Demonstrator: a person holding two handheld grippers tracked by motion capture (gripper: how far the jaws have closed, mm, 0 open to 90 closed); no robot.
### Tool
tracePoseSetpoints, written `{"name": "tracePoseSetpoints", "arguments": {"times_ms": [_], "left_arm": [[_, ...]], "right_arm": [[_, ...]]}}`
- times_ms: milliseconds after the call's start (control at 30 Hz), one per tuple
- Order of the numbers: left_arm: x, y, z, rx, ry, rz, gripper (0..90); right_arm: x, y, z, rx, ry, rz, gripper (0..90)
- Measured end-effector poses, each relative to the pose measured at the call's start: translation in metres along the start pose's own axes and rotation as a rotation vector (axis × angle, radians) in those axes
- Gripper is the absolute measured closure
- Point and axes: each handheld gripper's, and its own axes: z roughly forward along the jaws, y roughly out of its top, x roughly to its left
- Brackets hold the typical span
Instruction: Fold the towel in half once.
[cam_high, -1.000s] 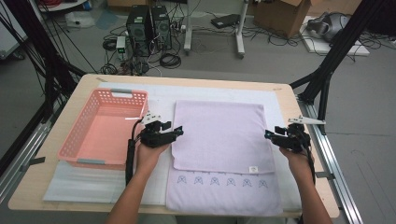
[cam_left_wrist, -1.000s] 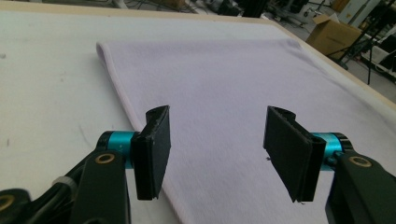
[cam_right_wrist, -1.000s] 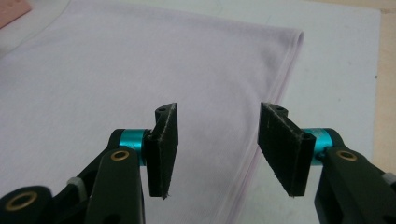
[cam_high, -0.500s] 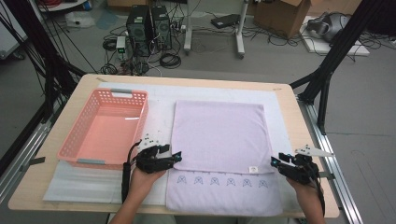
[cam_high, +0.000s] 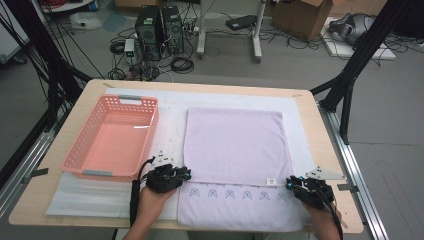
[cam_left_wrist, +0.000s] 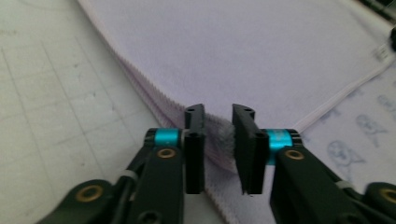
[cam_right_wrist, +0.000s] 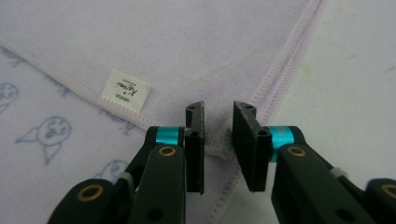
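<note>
Near edge of the tabletop (cam_high: 60, 200): both grippers are parked down here, one at each lower corner of the towel's folded-over top layer.
Towel (cam_high: 235, 150): pale lilac, lying flat and folded so the top layer stops short of the near hem; a strip with little blue cartoon faces peeks out right in front of the grippers.
Left gripper (cam_high: 186, 174): jaws have just been closing, and they're now pinching a bunched bit of the top layer's left corner. You can see the fabric squeezed between the pads (cam_left_wrist: 195, 140) in the left gripper view.
Right gripper (cam_high: 291, 182): same deal, jaws have just been closing and now nip the right corner by its stitched edge.
Label (cam_right_wrist: 125, 89): small white tag sewn on the hem, just left of and beyond the right gripper's jaws.
Basket (cam_high: 80, 155): pink plastic one, sitting beyond and to the left of the left gripper, close to it but not touching.
</note>
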Motion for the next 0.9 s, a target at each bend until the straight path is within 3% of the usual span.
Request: {"name": "tracePoseSetpoints", "arguments": {"times_ms": [133,367,700,900], "left_arm": [[-0.002,0.000,0.000,-0.002,0.028,0.006,85.9],[-0.003,0.000,-0.008,-0.053,0.020,0.002,86.8],[-0.008,-0.004,-0.025,-0.105,-0.046,-0.053,87.6],[-0.019,-0.017,-0.042,-0.122,-0.093,-0.065,87.7]], "right_arm": [[0.000,0.000,0.001,0.002,0.004,-0.005,82.1],[0.003,0.001,0.000,-0.005,-0.007,-0.014,84.9],[0.000,-0.002,-0.016,-0.042,0.022,0.007,85.2],[0.004,-0.008,-0.033,-0.050,0.043,0.016,85.3]]}}
